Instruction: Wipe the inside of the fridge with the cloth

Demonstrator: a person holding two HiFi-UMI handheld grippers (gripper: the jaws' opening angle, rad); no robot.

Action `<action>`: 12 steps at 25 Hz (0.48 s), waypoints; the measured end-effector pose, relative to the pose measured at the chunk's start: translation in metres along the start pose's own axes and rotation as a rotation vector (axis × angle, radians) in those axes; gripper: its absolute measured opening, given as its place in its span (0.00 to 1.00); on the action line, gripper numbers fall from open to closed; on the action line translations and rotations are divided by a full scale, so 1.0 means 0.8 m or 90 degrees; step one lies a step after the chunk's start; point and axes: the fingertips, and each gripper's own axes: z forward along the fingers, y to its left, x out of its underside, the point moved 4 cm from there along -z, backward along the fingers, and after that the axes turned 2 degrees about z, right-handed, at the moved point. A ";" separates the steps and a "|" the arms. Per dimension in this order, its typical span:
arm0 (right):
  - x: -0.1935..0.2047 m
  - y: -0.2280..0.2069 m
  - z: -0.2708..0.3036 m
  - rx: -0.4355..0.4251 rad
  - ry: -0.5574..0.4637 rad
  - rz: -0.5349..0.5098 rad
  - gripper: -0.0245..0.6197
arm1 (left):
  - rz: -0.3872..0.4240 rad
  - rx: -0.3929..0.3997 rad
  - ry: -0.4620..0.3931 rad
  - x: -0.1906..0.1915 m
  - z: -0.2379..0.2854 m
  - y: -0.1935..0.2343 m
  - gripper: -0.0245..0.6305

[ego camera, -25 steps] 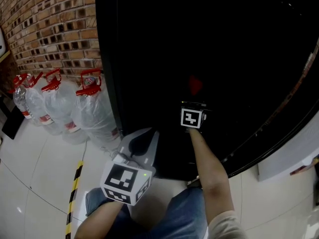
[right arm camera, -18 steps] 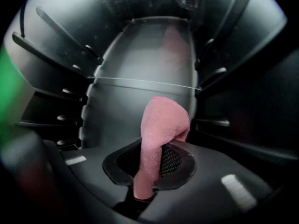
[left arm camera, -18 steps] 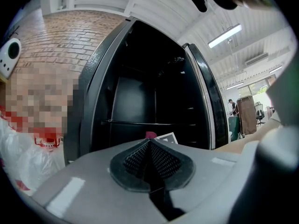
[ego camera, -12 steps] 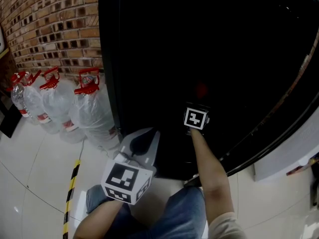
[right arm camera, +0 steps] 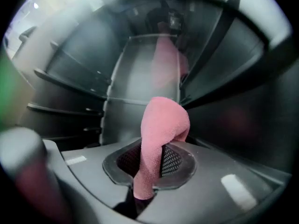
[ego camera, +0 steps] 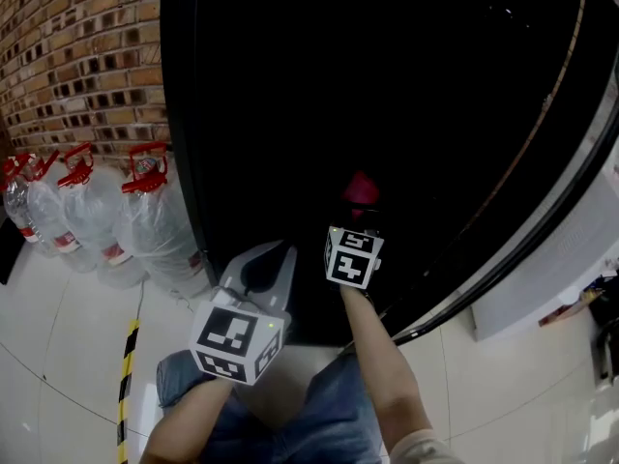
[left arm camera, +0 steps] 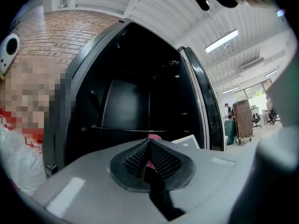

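Note:
The fridge [ego camera: 387,85] stands open, its inside black and dim. My right gripper [ego camera: 359,213] reaches into its lower part, shut on a pink cloth [ego camera: 361,188]. In the right gripper view the cloth [right arm camera: 161,123] rises from between the jaws of the right gripper [right arm camera: 152,158] and folds over; a faint pink reflection [right arm camera: 166,62] shows on the glossy back wall. My left gripper [ego camera: 274,259] hovers outside the fridge's lower left front. In its own view the left gripper [left arm camera: 148,146] is shut with nothing between the pads.
Several large water bottles [ego camera: 135,216] with red caps stand against a brick wall [ego camera: 77,56] left of the fridge. The fridge door [ego camera: 556,153] hangs open at the right. Shelves [right arm camera: 70,83] line the interior. A yellow-black floor stripe [ego camera: 124,375] runs at lower left.
My right gripper with the cloth has drawn a little nearer and lower, and the cloth shows more clearly. The left gripper has hardly moved. The view has shifted slightly.

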 end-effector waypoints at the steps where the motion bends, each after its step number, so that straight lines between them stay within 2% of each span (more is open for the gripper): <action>1: 0.000 0.004 -0.014 -0.005 -0.002 0.000 0.13 | -0.005 0.004 0.000 0.000 0.003 -0.003 0.03; 12: 0.004 -0.004 -0.140 -0.012 -0.012 0.005 0.13 | -0.029 0.044 0.024 0.024 0.031 -0.046 0.03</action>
